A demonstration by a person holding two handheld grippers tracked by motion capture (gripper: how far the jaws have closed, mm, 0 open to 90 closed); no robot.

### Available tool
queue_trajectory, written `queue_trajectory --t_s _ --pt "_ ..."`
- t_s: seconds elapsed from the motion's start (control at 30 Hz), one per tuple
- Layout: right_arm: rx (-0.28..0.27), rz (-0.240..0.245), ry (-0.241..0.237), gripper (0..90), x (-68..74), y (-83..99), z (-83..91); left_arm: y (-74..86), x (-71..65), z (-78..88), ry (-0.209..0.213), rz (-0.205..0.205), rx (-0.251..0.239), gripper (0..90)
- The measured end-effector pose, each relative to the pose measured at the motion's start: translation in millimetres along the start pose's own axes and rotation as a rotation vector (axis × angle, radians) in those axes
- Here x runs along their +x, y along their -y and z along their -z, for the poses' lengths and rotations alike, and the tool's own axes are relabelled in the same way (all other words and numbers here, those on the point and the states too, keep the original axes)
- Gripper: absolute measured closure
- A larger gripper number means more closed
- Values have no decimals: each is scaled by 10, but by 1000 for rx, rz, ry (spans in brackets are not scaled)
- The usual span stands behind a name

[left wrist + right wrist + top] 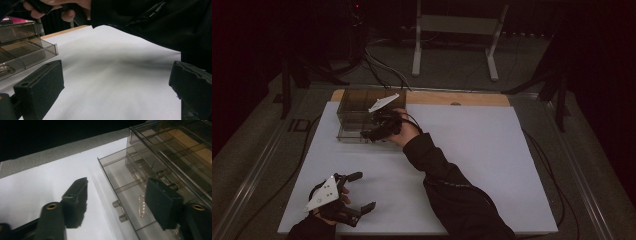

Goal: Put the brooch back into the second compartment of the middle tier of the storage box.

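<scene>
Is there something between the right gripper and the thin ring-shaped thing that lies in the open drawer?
Nothing visible does. In the right gripper view, the right gripper has open jaws with nothing between them, just over the pulled-out drawer of the clear organizer. The thin ring-shaped thing lies uncovered on the drawer floor, beside one jaw.

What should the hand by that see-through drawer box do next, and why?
Probably push the pulled-out drawer back in. The right gripper hangs at the drawer with its jaws apart and nothing between them, and a thin bracelet already lies inside the drawer. The left gripper rests open, far from the box, so the right one looks better placed.
</scene>
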State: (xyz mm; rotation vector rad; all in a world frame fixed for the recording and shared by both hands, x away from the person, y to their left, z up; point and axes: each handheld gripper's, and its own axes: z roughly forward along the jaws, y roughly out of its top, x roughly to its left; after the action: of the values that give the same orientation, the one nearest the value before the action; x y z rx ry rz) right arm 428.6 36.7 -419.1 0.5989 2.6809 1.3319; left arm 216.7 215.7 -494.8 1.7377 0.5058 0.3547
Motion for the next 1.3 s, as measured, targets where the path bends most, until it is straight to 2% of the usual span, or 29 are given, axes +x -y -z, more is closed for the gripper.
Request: queue_trajectory --t_s 0.27,0.5,0.57,0.8,1.03,1.3 --pt "-30 -17 16 166 15 47 184 -3 1 5 -6 -4 -1 4" --pt "-48 -14 -16 27 26 72 359 -4 3 5 -9 -5 -4 4" --pt "-53 -4 -3 20 28 98 415 -6 5 5 -10 -4 -7 4" --pt "-63 -20 9 0 -18 211 660 1 5 8 -11 -2 -3 4" --pt "-68 -16 64 0 -86 348 911 0 3 7 -9 -2 -2 4" --pt "-70 -22 96 0 -116 554 1149 -8 -7 -10 -13 -7 4 4"
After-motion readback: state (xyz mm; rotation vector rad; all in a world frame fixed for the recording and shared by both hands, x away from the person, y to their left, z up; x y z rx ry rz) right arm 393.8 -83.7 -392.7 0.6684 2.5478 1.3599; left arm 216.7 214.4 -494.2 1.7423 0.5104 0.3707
